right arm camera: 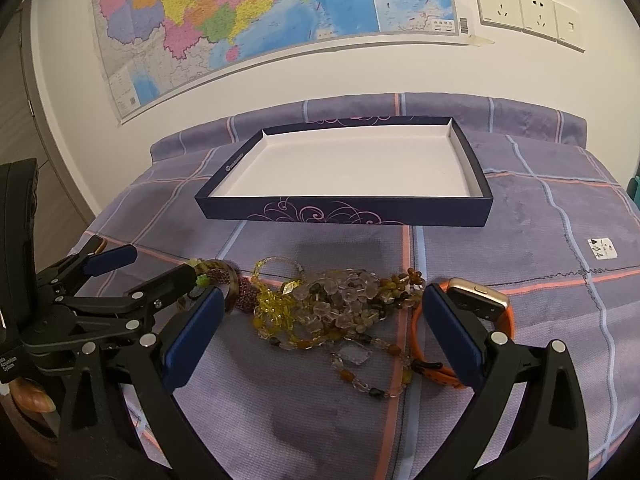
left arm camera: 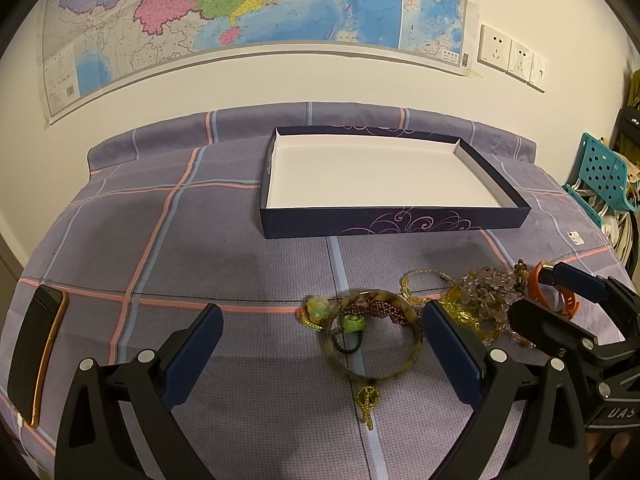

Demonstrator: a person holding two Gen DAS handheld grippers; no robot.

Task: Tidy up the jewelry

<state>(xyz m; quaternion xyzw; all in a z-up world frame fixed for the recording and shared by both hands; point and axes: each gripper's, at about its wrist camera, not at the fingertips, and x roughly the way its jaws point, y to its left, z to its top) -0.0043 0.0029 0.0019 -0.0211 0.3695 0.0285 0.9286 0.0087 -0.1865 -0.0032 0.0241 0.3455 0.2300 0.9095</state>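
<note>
Between the spread left gripper [left arm camera: 322,350] fingers lies the bangle [left arm camera: 373,335], flat on the bed; right gripper [right arm camera: 320,344] also gapes, straddling the bead pile [right arm camera: 332,312].

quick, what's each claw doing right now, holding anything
Left claw: open, empty, over the bangle.
Right claw: open, empty, over the bead pile.

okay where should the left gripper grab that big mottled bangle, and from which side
Grip the near rim of the bangle, coming straight down from above, one finger inside the ring and one outside. It lies flat on the bedspread; its far rim rests over other beads, its near arc looks clear. The left gripper is open.
</note>
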